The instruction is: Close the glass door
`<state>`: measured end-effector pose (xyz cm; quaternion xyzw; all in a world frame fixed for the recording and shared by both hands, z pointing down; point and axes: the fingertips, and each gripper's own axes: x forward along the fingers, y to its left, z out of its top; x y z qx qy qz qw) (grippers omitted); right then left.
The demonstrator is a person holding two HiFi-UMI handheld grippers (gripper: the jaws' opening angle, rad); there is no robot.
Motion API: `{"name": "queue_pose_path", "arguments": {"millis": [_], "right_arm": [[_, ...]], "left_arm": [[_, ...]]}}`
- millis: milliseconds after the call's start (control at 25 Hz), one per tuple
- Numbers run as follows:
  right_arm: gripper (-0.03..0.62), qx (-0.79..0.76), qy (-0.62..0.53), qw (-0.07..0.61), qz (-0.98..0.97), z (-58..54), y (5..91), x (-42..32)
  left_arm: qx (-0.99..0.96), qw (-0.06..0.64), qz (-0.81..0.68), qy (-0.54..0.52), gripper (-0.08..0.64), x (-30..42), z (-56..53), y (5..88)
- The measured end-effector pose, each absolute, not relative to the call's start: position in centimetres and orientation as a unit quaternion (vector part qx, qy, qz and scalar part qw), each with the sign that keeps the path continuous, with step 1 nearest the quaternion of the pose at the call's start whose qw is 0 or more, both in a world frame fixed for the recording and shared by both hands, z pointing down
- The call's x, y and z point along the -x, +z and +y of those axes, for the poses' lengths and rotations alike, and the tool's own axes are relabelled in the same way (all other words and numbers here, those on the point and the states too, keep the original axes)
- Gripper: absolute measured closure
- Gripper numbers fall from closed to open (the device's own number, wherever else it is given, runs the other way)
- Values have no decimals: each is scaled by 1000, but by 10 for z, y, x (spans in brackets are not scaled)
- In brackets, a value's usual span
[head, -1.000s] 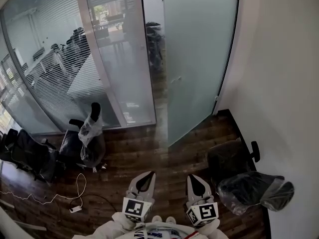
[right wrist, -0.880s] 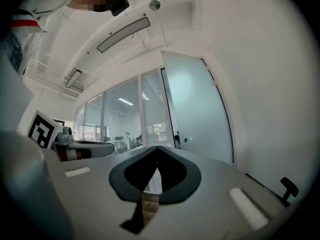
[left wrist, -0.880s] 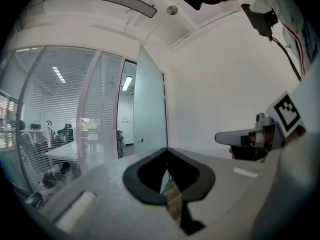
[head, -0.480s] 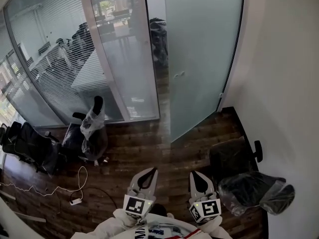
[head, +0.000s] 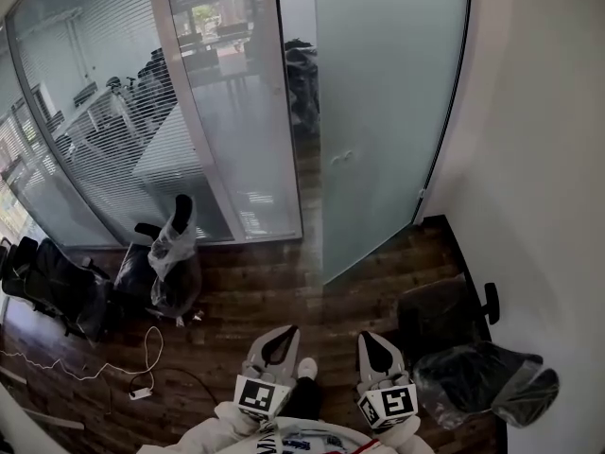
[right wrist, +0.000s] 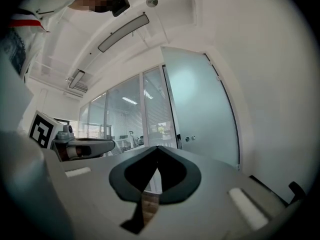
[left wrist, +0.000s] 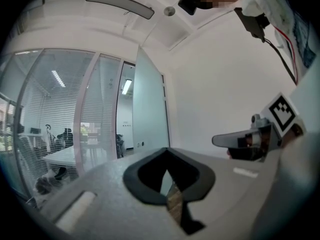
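**Door** [head: 388, 112]: 1 frosted glass leaf, upright, long axis vertical. It is hinged at your right against the wall [head: 539, 159]. Its free edge, carrying the handle [head: 342, 156], is swung into the room toward you, so the doorway [head: 301, 93] beside the partition [head: 123, 112] stands open. The door is well apart from both your grippers.

**Left gripper** [head: 286, 331]: fingers closed tip to tip, nothing between them. You hold it low and level, aimed at the doorway.

**Right gripper** [head: 369, 339]: fingers closed and empty. It sits just beside the left, aimed at the door.

**Reason for the hold, as judged:** both ride forward for an approach. Closed fingers suit a push on the leaf or handle, not a pinch.

**Floor** [head: 274, 291]: 1 wrapped chair [head: 173, 249] at left, 1 chair [head: 440, 305] at right near the wall, 1 cable [head: 104, 375].
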<state>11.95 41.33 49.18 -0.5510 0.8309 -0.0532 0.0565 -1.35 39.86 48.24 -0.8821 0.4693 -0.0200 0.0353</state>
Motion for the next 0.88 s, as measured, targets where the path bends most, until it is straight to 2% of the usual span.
{"name": "queue_pose_path", "arguments": {"millis": [600, 880], "right_arm": [[588, 563, -56, 37, 824, 260, 499, -106], [588, 571, -49, 50, 818, 198, 492, -104]], "left_arm": [[892, 24, 451, -22, 560, 23, 236, 490], [891, 26, 451, -37, 560, 31, 169, 502]]}}
